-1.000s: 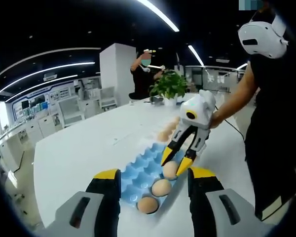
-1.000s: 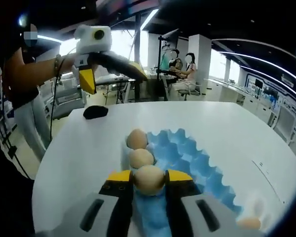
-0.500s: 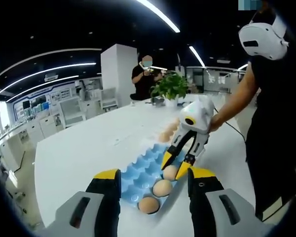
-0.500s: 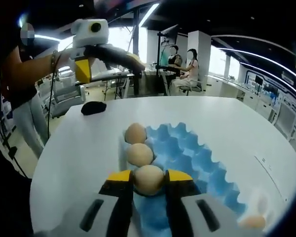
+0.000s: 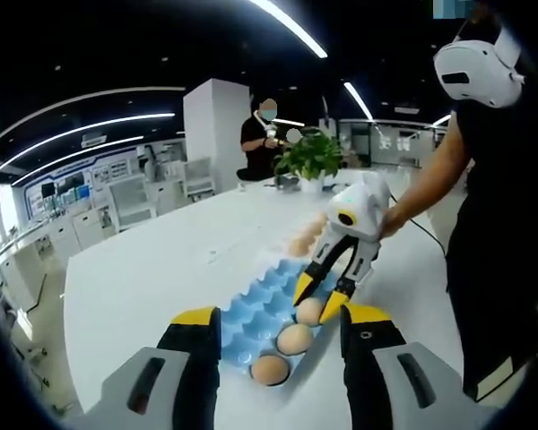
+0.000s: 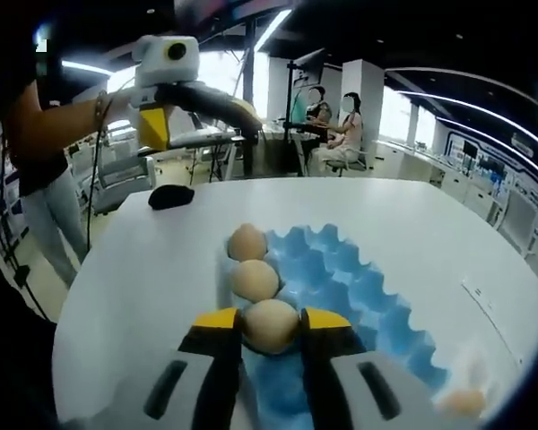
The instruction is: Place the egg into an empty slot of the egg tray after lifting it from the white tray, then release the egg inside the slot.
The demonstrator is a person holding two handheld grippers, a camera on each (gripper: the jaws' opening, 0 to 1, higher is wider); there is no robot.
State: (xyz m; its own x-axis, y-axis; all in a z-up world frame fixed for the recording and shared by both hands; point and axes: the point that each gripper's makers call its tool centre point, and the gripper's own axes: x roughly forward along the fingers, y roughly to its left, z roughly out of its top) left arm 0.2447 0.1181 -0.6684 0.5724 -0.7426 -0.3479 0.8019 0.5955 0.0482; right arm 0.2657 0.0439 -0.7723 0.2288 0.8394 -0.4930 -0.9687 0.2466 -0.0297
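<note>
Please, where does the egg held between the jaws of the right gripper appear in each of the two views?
Left gripper view: the held egg sits low and right of centre, between the right gripper's yellow tips.
Right gripper view: the same egg is low centre, between that view's own jaws.
Shared landmark: the blue egg tray, with two more eggs in the same row.

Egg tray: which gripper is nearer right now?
Right. The right gripper is down at the egg tray, jaws around an egg; the left gripper hovers above, away.
</note>
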